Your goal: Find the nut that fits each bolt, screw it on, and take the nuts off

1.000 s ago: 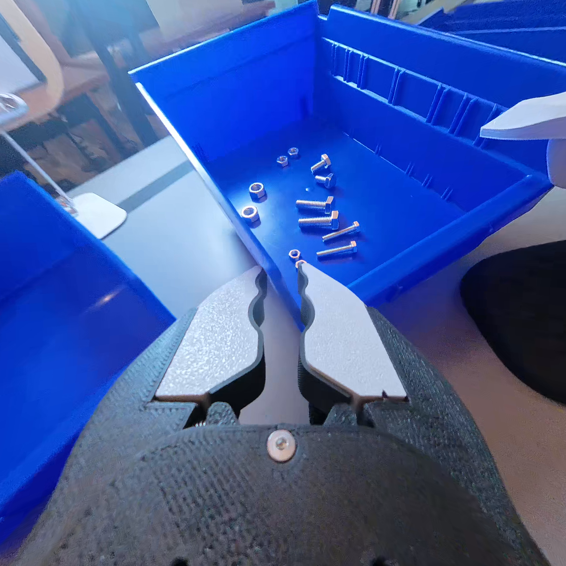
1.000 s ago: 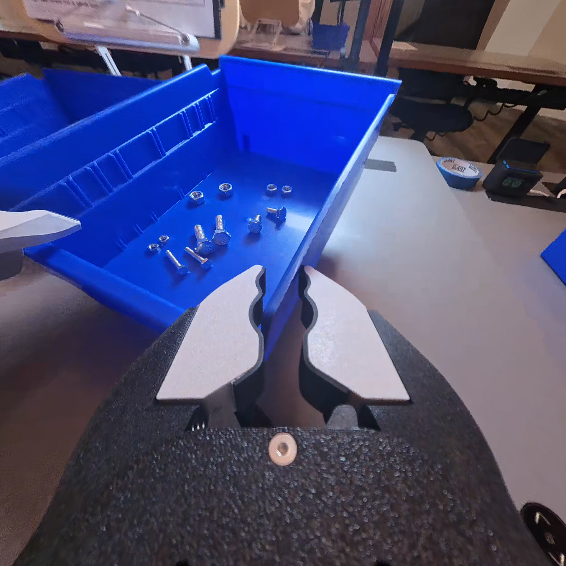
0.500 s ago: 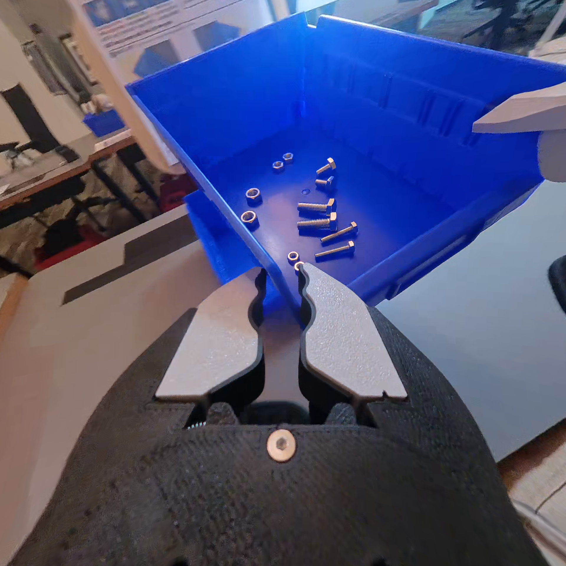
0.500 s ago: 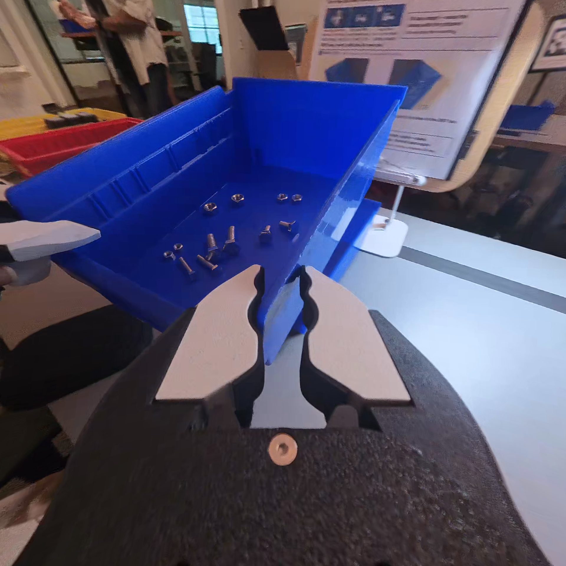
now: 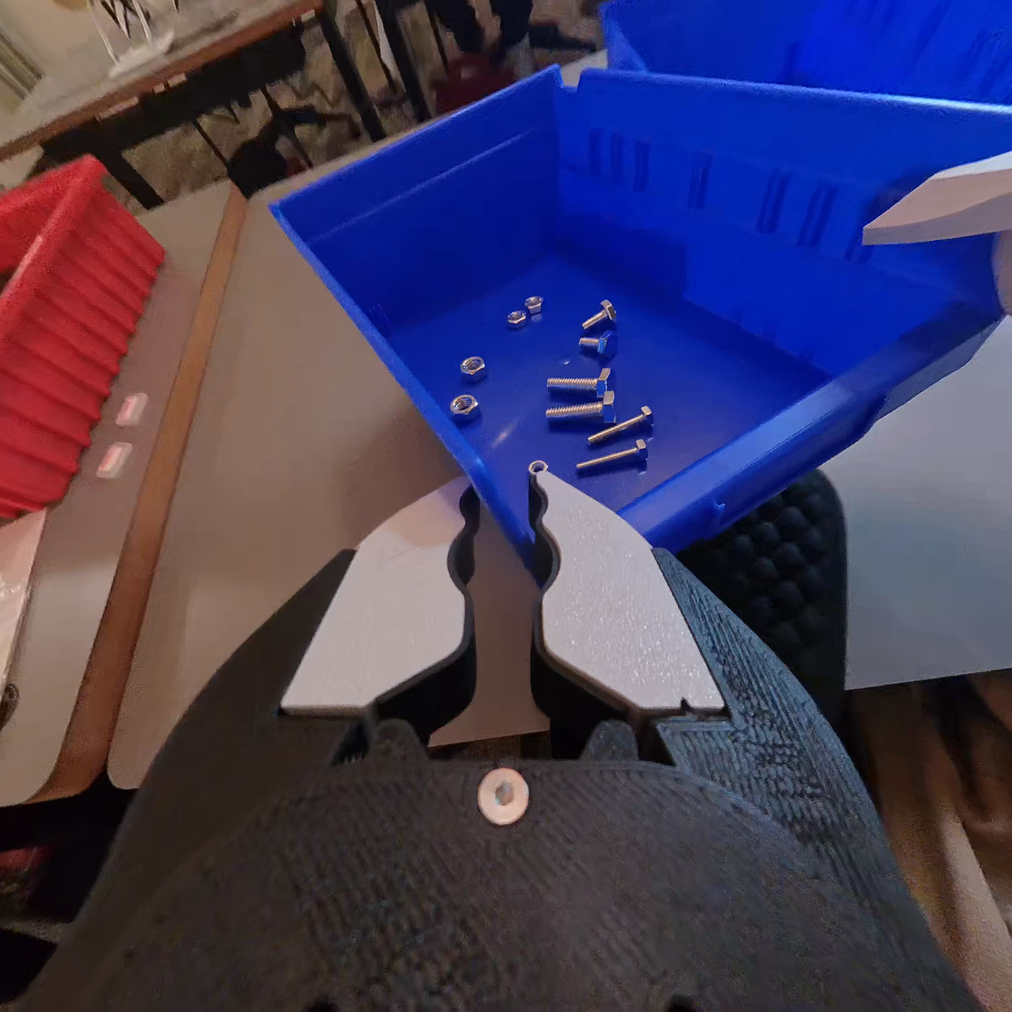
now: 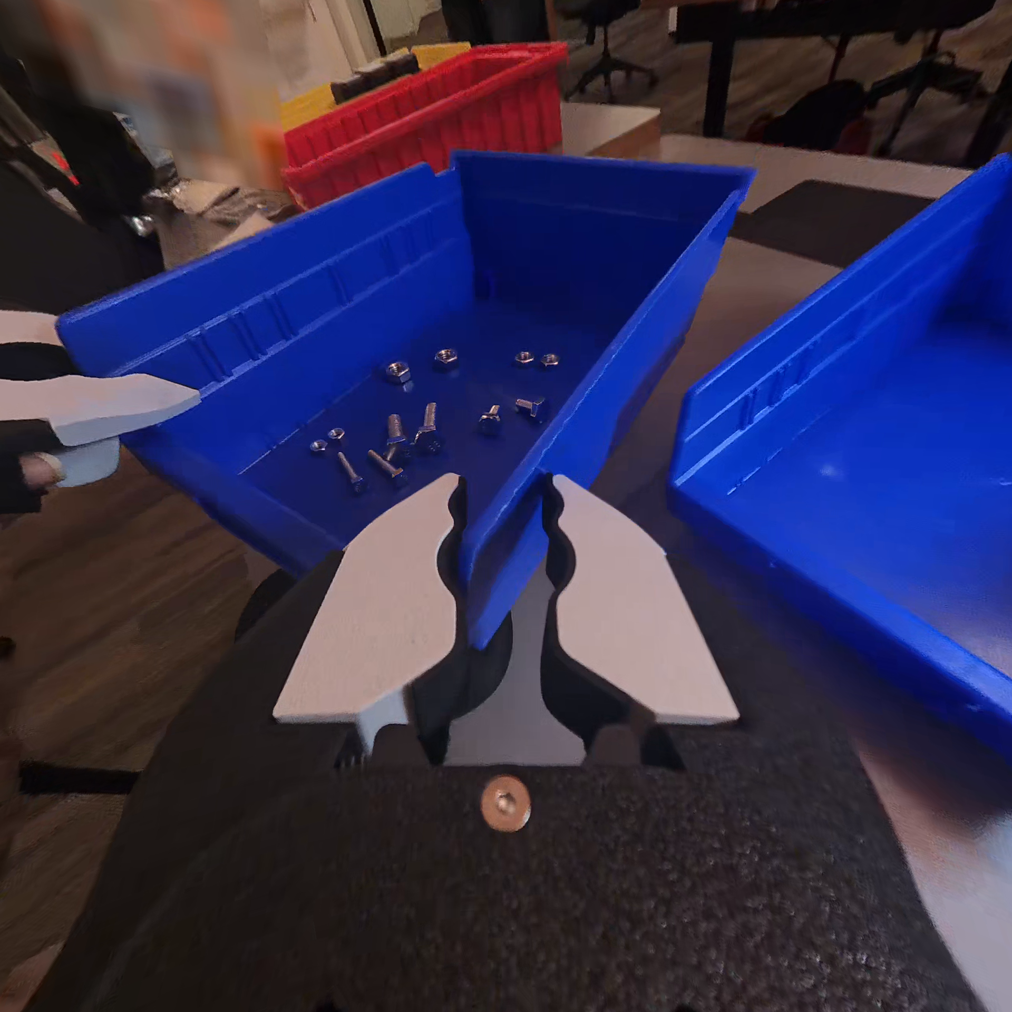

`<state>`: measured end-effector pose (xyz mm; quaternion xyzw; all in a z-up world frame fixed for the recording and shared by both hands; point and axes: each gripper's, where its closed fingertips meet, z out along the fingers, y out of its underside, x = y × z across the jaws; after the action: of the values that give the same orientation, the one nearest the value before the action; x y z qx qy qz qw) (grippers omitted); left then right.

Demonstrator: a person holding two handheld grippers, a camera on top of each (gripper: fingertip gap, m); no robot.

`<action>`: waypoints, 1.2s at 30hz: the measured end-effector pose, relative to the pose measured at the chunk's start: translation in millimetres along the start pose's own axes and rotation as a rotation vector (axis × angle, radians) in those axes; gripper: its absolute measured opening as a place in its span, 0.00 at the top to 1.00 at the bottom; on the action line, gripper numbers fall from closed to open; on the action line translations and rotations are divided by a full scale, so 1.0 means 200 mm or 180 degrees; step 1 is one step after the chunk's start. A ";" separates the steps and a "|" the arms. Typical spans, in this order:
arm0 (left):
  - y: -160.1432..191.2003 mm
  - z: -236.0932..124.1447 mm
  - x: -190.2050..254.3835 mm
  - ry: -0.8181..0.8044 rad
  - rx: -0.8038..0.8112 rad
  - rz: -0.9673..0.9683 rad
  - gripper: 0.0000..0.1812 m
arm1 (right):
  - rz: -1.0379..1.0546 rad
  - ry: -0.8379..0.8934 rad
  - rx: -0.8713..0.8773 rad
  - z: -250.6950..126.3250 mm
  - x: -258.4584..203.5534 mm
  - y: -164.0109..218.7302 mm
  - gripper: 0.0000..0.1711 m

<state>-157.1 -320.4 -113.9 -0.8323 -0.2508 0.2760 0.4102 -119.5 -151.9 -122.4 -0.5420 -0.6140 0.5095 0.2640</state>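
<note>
A blue bin (image 5: 416,219) holds several silver bolts (image 5: 580,383) and several nuts (image 5: 472,368) loose on its floor. My left gripper (image 5: 501,487) is shut on one side wall near the front corner. My right gripper (image 6: 502,487) is shut on the opposite side wall (image 6: 630,356). The bin hangs between them, off the table. The bolts (image 6: 394,427) and nuts (image 6: 397,371) also show in the right wrist view. The left gripper's finger (image 6: 126,400) shows at the far wall there. The right gripper's finger (image 5: 931,213) shows in the left wrist view.
A second blue bin (image 6: 849,465) sits close on the right. A red crate (image 5: 55,328) stands to the left on another table, also seen behind the held bin (image 6: 438,109). A grey table (image 5: 274,493) and a black chair seat (image 5: 766,575) lie below. My right fingertips sit around 20 centimetres from my left ones.
Both grippers have kept hold of the bin and swung it round through the room. The red crate and the second blue bin have come into view. The bolts and nuts stay in place.
</note>
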 end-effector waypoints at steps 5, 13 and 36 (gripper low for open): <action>0.15 0.17 0.00 0.0079 -0.0182 -0.0137 0.91 | 0.0048 0.0017 -0.0098 0.13 0.08 0.11 0.84; 0.23 0.44 -0.17 -0.0322 -0.0087 -0.0600 0.96 | -0.0254 -0.0170 -0.0157 0.25 0.15 0.11 0.75; -0.16 0.56 0.19 0.0831 0.0248 0.0581 0.71 | -0.2744 0.0932 -0.2239 -0.23 0.90 0.52 0.80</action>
<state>-209.8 -217.5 -155.1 -0.8639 -0.1077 0.2112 0.4444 -88.0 20.2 -241.9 -0.3628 -0.8691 0.0405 0.3339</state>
